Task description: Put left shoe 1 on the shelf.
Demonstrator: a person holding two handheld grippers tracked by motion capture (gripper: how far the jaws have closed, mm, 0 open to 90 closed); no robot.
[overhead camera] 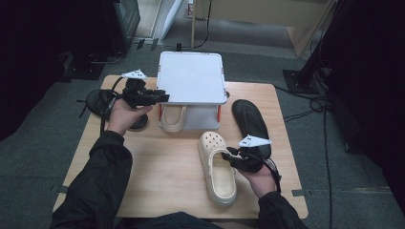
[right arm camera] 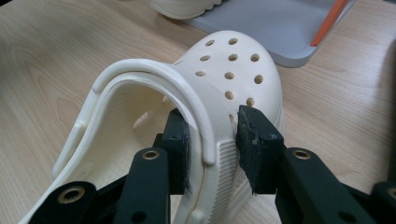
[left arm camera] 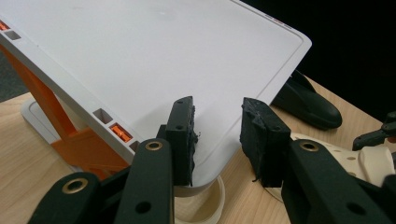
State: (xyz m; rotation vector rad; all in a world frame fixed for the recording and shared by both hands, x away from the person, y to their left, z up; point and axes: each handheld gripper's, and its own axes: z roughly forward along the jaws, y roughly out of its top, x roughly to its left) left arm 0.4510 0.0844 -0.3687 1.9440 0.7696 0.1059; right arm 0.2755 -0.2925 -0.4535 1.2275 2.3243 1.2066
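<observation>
On the wooden table (overhead camera: 157, 167), near its front edge, the cream clog (right arm camera: 224, 79) lies with its side wall clamped between the right gripper (right arm camera: 212, 144)'s jaws, while the left gripper (left arm camera: 217, 135) hangs open at the white rack (left arm camera: 154, 60)'s corner.

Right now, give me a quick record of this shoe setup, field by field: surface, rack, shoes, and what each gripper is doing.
surface: wooden table
rack: white two-level rack, orange struts, cream clog on lower shelf
loose shoes: cream clog on table; black sandal right of rack; black sandal at left
left gripper: open, at rack's top corner
right gripper: jaws astride the table clog's side wall
</observation>
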